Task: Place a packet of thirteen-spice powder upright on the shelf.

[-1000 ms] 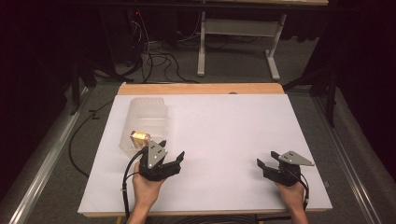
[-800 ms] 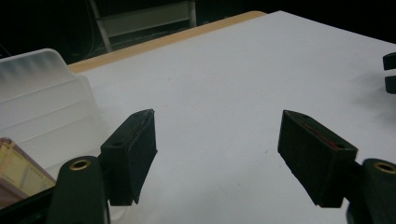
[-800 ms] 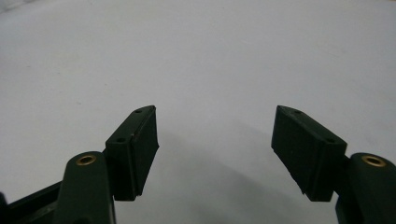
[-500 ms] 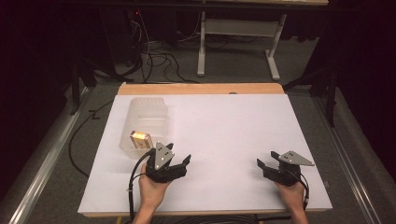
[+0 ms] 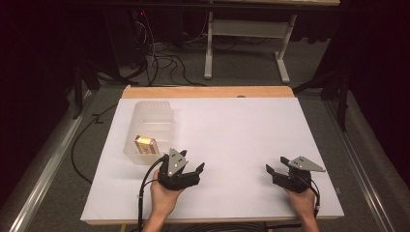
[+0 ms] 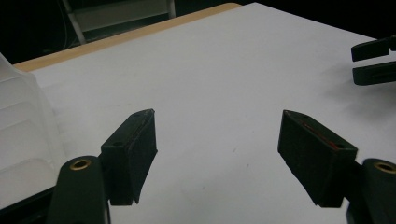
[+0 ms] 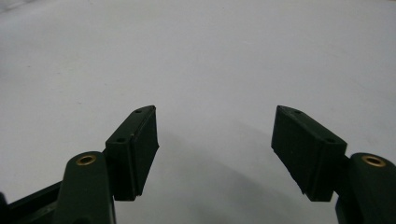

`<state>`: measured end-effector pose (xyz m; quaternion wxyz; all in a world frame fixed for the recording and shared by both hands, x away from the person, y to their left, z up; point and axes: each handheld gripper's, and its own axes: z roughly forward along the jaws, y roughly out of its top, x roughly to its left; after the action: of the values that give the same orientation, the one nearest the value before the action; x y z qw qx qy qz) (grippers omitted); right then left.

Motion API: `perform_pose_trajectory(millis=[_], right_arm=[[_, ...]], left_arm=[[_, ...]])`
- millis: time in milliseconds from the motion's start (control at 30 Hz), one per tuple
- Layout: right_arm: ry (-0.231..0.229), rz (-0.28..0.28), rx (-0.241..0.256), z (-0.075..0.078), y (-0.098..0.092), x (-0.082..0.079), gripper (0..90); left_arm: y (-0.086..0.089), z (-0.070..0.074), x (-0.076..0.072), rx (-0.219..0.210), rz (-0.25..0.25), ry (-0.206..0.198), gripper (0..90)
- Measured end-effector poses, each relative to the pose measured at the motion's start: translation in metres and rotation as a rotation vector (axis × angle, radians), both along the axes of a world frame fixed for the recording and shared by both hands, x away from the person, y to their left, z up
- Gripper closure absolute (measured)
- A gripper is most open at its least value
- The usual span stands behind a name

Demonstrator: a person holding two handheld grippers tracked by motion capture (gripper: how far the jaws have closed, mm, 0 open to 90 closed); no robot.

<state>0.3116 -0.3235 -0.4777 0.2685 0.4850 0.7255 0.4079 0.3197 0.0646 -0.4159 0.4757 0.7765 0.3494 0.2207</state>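
Note:
A clear plastic container [image 5: 151, 121] stands on the left part of the white table [image 5: 237, 130], with a small yellow box [image 5: 145, 143] lying inside it near its front end. My left gripper [image 5: 190, 169] is held just to the right of the container's front corner, open and holding nothing. In the left gripper view its jaws [image 6: 217, 135] stand wide apart over bare table, with the container's wall [image 6: 21, 135] at the left edge. My right gripper [image 5: 276, 166] rests near the front right, open and holding nothing [image 7: 215, 135]. Its jaw tips [image 6: 373, 60] also appear far off in the left gripper view.
A wooden strip [image 5: 208, 92] runs along the table's far edge. Beyond it, cables [image 5: 159, 58] lie on the floor by a white desk frame [image 5: 241, 43]. A metal rail [image 5: 43, 169] runs along the floor at the left.
My left gripper has drawn away from the container's front end, moving right and slightly toward the person. The right gripper has stayed put.

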Motion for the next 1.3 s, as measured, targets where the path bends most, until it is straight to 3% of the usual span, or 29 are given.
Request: perform_pose_trajectory(millis=[1067,1300], right_arm=[[0.003,0.000,0.000,0.000,0.000,0.000,31.9],[0.004,-0.001,-0.001,0.000,0.000,0.000,31.9]], left_arm=[[-0.021,-0.026,0.012,0.020,-0.016,0.070,28.7],[-0.023,-0.030,0.018,0.041,-0.027,0.120,31.1]])
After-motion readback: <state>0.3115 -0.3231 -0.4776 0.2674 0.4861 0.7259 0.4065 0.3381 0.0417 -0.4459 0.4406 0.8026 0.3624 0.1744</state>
